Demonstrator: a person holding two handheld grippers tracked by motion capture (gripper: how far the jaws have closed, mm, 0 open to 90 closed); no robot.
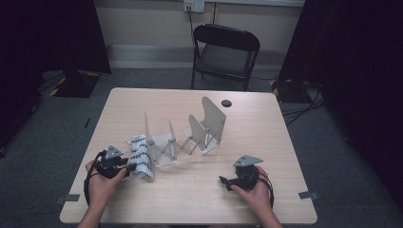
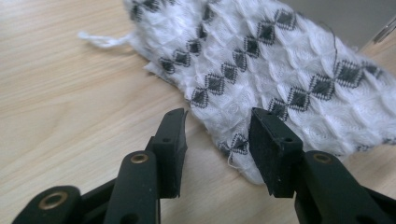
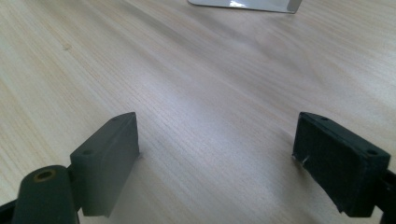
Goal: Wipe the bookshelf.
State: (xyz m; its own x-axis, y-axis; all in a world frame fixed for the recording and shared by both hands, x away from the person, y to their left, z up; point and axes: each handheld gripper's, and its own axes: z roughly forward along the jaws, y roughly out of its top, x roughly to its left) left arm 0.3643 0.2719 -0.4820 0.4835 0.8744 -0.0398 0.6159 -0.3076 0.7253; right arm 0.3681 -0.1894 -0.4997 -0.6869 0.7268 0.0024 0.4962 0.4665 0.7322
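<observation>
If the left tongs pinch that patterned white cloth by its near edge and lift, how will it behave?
The cloth looks like soft, textured knit lying rumpled, so it would probably droop and unfold rather than hold shape. It seems light. Its loose thread and frayed corner might snag on the metal rack beside it.

place: lab | signs: black curtains (image 1: 52, 33), folding chair (image 1: 225, 54), floor cables (image 1: 304, 107)
</observation>
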